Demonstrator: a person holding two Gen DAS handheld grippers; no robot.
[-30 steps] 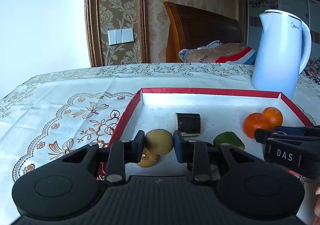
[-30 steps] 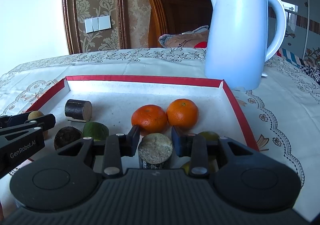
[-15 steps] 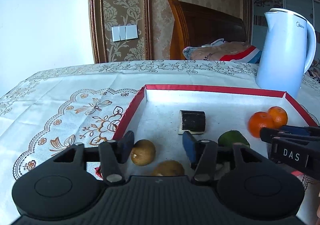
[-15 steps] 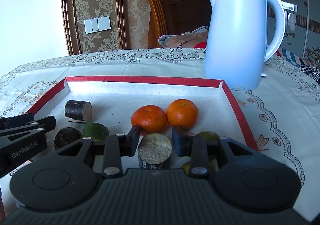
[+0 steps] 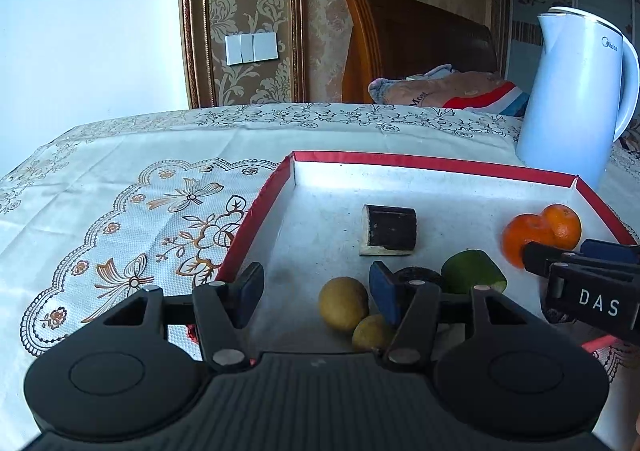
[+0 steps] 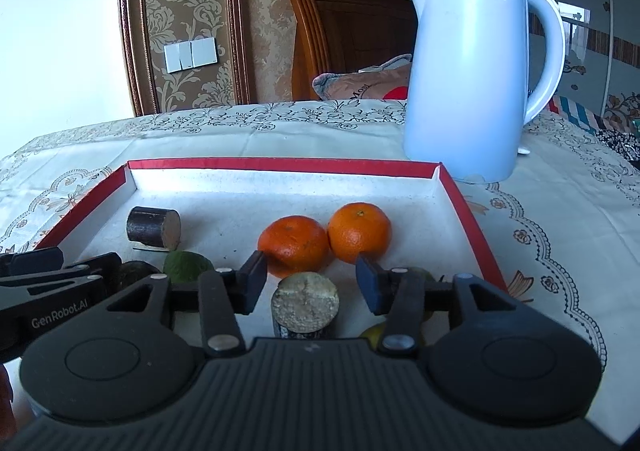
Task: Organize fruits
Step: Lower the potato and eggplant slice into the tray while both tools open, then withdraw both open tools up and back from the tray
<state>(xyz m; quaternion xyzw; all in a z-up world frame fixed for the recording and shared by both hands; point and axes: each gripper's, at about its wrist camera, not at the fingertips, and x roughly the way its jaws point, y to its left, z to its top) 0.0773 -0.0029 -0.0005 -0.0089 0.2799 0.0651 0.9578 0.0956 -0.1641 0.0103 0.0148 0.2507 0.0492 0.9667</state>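
A red-rimmed white tray [image 5: 256, 211] [image 6: 460, 203] holds the fruit. In the left wrist view two small yellow-brown fruits [image 5: 343, 303] [image 5: 372, 332] lie at the tray's near edge, with a green fruit [image 5: 470, 271], a dark cane piece [image 5: 390, 230] and two oranges [image 5: 528, 237] beyond. My left gripper [image 5: 316, 297] is open and empty, just left of the yellow fruits. My right gripper [image 6: 310, 283] is open around an upright cane piece [image 6: 305, 305], apart from it. The oranges [image 6: 294, 245] [image 6: 359, 231] sit just beyond it.
A white electric kettle [image 6: 476, 71] [image 5: 576, 91] stands on the lace tablecloth [image 5: 120, 211] behind the tray's far right corner. A wooden headboard [image 5: 416, 47] and bedding lie past the table. Another dark cane piece [image 6: 154, 227] lies at the tray's left.
My left gripper opened, let go of the yellow-brown fruit beside the other one in the tray, and drew back left. My right gripper opened and released the upright cane piece.
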